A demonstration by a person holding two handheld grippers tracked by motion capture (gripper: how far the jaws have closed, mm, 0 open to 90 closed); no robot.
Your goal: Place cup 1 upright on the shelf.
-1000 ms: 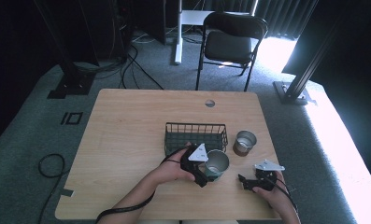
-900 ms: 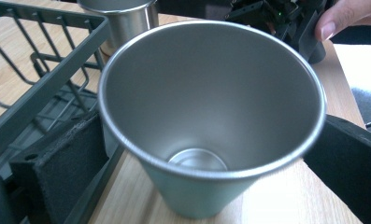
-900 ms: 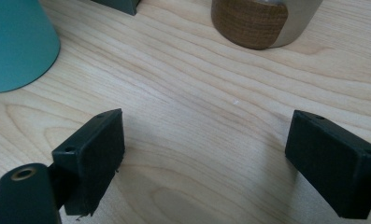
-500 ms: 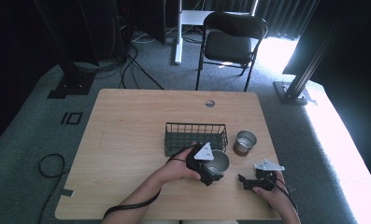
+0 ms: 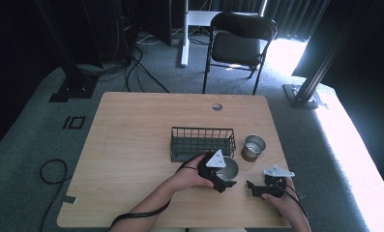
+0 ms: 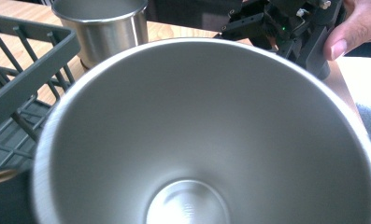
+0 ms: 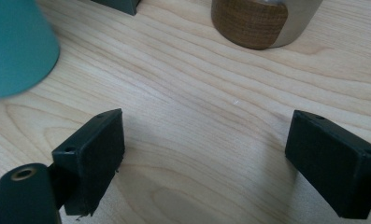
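A steel cup (image 5: 227, 168) is in my left gripper (image 5: 222, 180), which is shut on it just in front of the wire basket (image 5: 201, 142). The left gripper view looks straight into the cup's shiny inside (image 6: 211, 140). Its outside shows as a teal shape (image 7: 15, 46) in the right gripper view. A second steel cup (image 5: 253, 147) with a wooden base (image 7: 251, 23) stands upright to the right of the basket. My right gripper (image 5: 255, 187) rests low near the table's front right, open, its pads (image 7: 92, 154) wide apart over bare wood.
The dark wire basket (image 6: 24, 70) sits mid-table, and the second cup (image 6: 103, 28) is beside it. A hand holding the right gripper (image 6: 267, 23) is close to the held cup. A cable hole (image 5: 217, 107) lies at the table's far edge. A folding chair (image 5: 240, 46) stands beyond.
My left gripper has shifted a little to the right with the cup, closer to the right gripper. The right gripper has stayed put.
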